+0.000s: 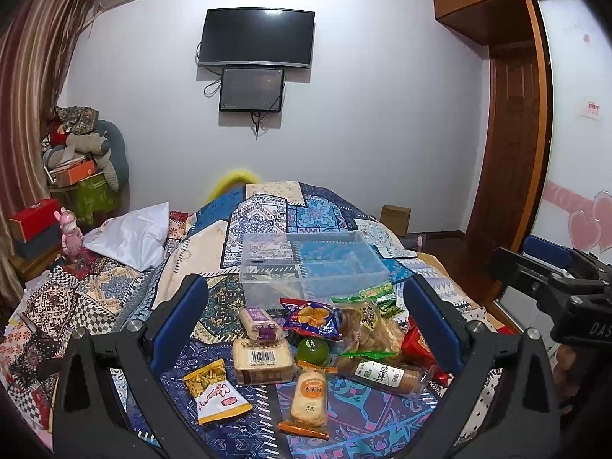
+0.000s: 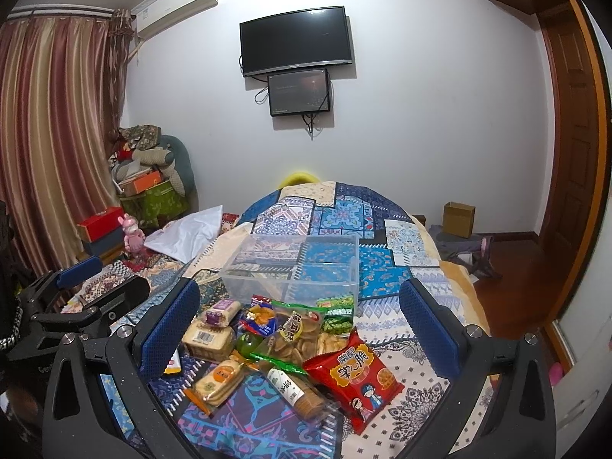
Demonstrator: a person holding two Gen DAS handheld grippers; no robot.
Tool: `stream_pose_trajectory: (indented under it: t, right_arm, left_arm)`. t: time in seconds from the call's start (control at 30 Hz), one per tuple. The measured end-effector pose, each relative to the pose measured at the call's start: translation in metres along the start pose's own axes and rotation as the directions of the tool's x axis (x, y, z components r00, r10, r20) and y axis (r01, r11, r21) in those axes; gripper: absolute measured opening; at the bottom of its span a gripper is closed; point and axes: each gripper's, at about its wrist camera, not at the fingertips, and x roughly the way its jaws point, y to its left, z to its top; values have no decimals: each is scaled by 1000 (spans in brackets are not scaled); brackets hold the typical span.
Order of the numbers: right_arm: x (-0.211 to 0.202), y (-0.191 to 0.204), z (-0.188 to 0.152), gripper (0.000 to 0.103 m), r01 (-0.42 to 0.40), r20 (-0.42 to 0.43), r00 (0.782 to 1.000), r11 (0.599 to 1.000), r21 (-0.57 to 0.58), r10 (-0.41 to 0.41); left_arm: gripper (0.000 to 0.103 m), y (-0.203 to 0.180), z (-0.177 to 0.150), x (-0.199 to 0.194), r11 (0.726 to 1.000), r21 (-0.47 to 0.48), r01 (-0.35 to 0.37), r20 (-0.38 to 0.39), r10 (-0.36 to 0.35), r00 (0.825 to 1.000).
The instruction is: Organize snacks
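Note:
Several snack packs lie in a pile on the patterned bedspread (image 1: 244,229), in front of a clear plastic bin (image 1: 310,264) that also shows in the right wrist view (image 2: 294,267). The pile holds a yellow bag (image 1: 214,392), a barcode cake pack (image 1: 264,359), a green jelly cup (image 1: 313,351), an orange-ended cracker pack (image 1: 308,401), a biscuit sleeve (image 1: 382,375) and a red bag (image 2: 354,376). My left gripper (image 1: 306,329) is open above the pile and holds nothing. My right gripper (image 2: 302,329) is open above the pile and holds nothing.
A white pillow (image 1: 134,237) and a pink figurine (image 1: 70,233) sit at the bed's left. Boxes and soft toys (image 1: 80,153) are stacked in the corner by the curtain. A cardboard box (image 2: 459,218) stands on the wooden floor at right. The other gripper's body (image 1: 562,287) is at right.

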Motion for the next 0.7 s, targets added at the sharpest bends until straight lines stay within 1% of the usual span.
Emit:
stream_pose_trajectory:
  t: [0.7]
  right_arm:
    - [-3, -3, 0, 103, -12, 8, 1000, 1000, 14, 12]
  left_arm:
    - [103, -7, 1, 2, 1000, 11, -3, -1, 3, 1000]
